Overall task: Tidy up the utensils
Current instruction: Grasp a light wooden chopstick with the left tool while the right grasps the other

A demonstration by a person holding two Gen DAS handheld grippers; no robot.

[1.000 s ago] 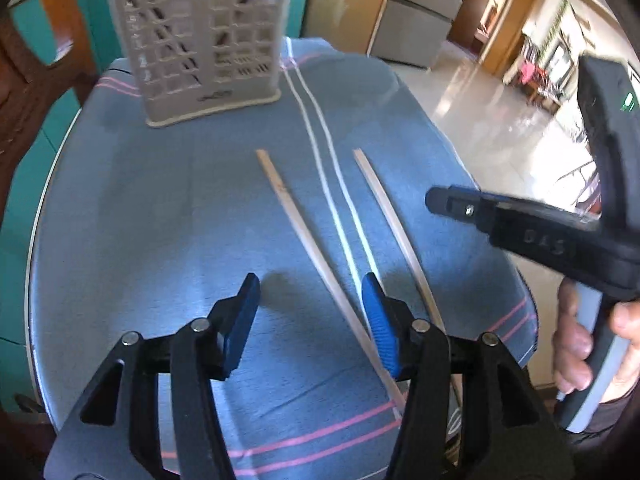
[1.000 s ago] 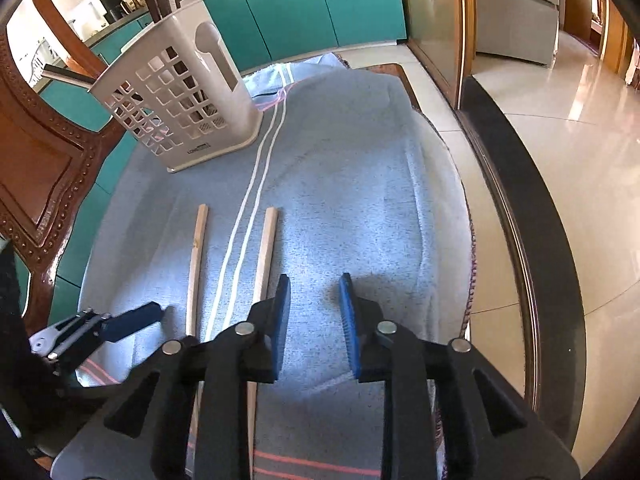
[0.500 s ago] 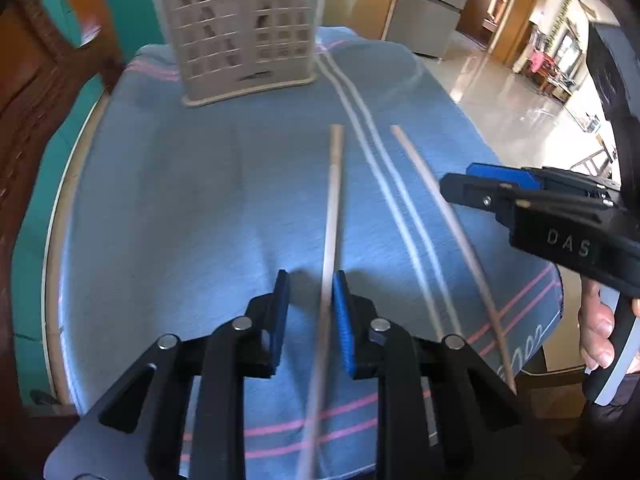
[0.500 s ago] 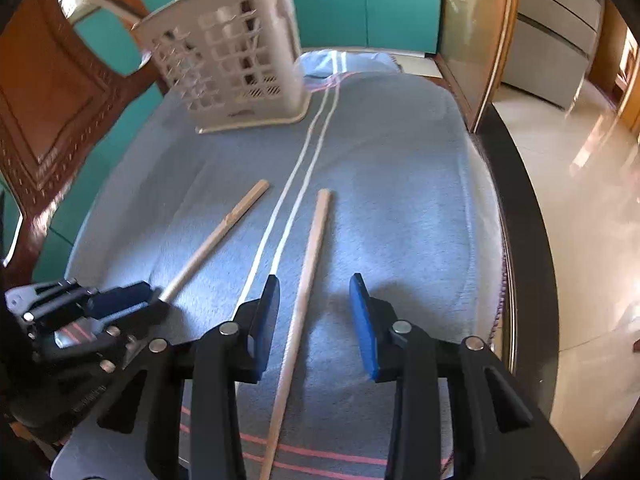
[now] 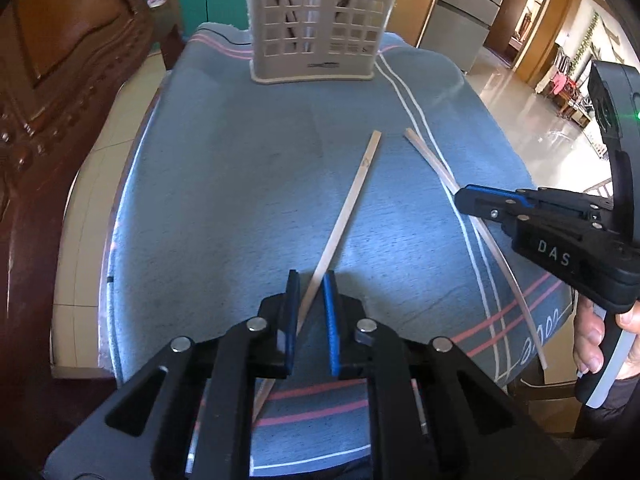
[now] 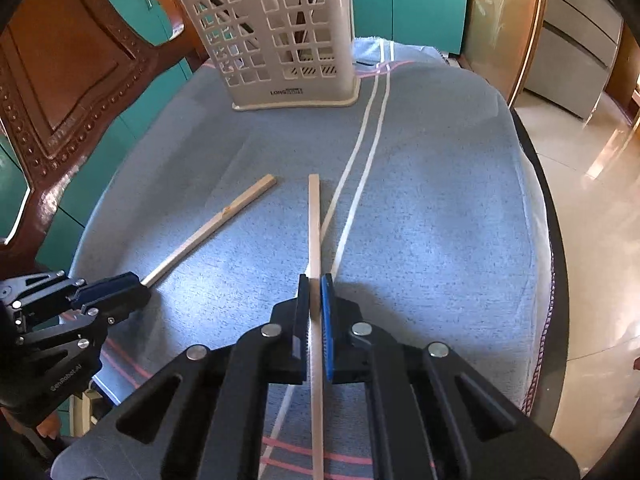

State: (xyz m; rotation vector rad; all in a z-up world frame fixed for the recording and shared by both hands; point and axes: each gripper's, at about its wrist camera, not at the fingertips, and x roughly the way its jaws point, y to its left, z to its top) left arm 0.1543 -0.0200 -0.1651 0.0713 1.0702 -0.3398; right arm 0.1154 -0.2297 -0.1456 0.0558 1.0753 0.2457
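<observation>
Both tongs had closed since half a second before: left gripper (image 5: 310,292) pinched the left chopstick (image 5: 348,208), right gripper (image 6: 315,294) clamped the right chopstick (image 6: 314,224), both sticks pointing toward 12 o'clock at the caddy (image 6: 276,36). Risk, I judged: the left stick sat skewed between the pads and might pivot or slip on lifting. Near ends and the caddy's top were cut off.

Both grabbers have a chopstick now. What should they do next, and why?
Probably lift both sticks off the cloth. The left gripper is pinching the left chopstick, the right gripper the right chopstick, and the utensil basket stands upright at the far end, open end up.
</observation>
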